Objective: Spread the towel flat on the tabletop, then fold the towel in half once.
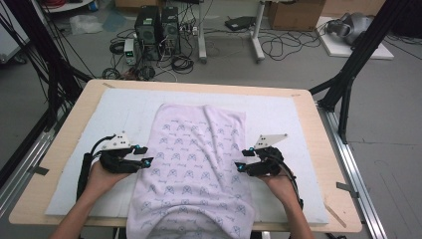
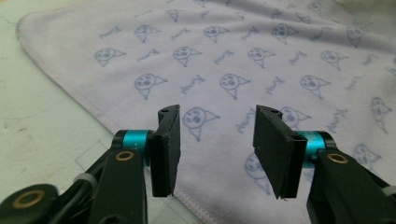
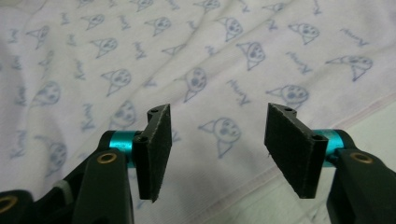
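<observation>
Along the tabletop's near edge, the left gripper and right gripper flank the printed towel, jaws apart, holding nothing.

Bright, even light; soft, slightly blurred frames

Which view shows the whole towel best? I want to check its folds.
The high view: the towel lies lengthwise on the white mat, its near end hanging over the table edge. Both gripper views show close patches of its print and hem.
</observation>
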`<state>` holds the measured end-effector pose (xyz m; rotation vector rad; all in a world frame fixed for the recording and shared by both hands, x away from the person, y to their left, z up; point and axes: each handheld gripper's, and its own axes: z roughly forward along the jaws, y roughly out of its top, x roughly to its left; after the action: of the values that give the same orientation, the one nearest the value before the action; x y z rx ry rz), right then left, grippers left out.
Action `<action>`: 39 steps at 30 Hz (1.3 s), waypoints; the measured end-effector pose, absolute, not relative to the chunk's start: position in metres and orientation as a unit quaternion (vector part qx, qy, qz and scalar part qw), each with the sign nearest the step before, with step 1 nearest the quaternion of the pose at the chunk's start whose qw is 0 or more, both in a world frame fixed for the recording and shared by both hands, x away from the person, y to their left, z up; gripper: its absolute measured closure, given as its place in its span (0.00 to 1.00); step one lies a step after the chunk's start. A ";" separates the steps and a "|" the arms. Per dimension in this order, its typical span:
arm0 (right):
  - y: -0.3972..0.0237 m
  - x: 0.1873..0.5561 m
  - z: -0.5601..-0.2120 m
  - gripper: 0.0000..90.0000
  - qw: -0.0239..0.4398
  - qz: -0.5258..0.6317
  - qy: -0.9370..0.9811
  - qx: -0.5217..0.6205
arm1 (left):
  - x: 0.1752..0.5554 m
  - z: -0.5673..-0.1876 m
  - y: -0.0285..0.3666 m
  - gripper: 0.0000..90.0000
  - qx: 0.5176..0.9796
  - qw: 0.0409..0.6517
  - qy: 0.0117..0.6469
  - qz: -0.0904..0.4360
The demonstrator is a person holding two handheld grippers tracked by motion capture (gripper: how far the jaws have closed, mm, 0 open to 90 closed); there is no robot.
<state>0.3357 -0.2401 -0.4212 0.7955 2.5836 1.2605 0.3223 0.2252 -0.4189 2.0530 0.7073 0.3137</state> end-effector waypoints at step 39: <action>-0.238 0.352 -0.415 0.35 0.089 0.420 0.861 0.270 | 0.343 -0.404 0.234 0.51 0.818 0.459 0.316 0.140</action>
<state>0.3525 -0.2376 -0.4153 0.8040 2.5625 1.2507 0.3430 0.2340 -0.4043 2.0155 0.7792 0.3455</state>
